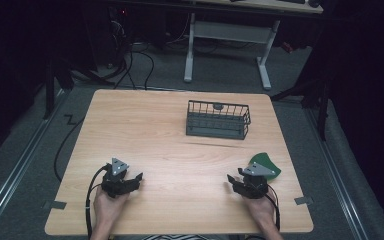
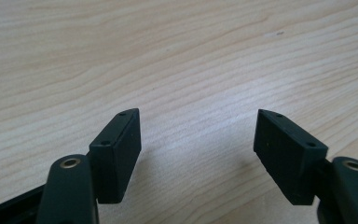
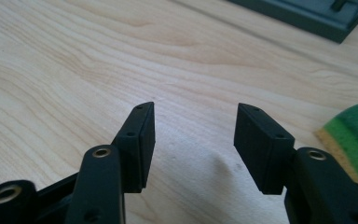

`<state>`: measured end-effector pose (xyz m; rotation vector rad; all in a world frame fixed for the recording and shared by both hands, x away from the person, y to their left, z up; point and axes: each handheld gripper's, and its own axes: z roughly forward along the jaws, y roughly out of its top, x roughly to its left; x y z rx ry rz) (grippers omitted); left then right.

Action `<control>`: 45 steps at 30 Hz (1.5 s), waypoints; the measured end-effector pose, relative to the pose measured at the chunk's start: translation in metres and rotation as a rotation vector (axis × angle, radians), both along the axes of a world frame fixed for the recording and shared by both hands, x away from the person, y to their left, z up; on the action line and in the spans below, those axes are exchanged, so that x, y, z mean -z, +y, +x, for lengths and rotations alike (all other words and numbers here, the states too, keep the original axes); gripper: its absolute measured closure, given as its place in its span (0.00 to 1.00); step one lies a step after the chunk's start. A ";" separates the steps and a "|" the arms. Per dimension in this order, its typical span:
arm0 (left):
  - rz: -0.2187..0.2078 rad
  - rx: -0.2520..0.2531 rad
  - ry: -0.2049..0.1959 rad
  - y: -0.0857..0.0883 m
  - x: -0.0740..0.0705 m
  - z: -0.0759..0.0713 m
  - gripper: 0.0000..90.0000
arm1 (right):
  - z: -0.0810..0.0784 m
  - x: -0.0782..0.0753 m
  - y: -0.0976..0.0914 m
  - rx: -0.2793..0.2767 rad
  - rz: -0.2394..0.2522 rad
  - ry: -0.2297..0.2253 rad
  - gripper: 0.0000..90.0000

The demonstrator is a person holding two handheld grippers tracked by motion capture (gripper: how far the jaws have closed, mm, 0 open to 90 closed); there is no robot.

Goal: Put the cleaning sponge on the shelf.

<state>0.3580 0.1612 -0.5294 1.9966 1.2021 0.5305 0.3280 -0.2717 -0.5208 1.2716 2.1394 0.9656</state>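
Note:
My left gripper [image 1: 139,176] rests low over the near left of the wooden table [image 1: 170,140], held in a hand. In the left gripper view its jaws [image 2: 198,140] stand wide apart over bare wood, with nothing between them. My right gripper [image 1: 230,180] sits at the near right, also in a hand. Its jaws [image 3: 194,133] are partly apart over bare wood and hold nothing. A green sponge with a yellow underside [image 1: 266,164] lies just behind the right gripper, and its edge [image 3: 354,135] appears at the right of the right gripper view.
A dark wire basket [image 1: 218,119] stands on the far middle-right of the table, a small dark object inside; its base corner [image 3: 307,16] appears in the right gripper view. A white desk frame [image 1: 227,47] and cables lie on the floor beyond the table.

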 end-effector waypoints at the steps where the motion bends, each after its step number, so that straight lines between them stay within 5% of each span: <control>1: -0.004 0.001 -0.003 -0.001 -0.003 0.000 0.36 | 0.000 -0.002 -0.001 0.002 -0.001 -0.008 0.55; 29: -0.105 0.142 -0.012 -0.043 -0.053 0.029 0.42 | 0.014 -0.056 -0.048 0.018 0.126 -0.057 0.65; 45: -0.134 0.167 -0.025 -0.080 -0.088 0.072 0.44 | 0.051 -0.081 -0.078 0.039 0.216 -0.032 0.70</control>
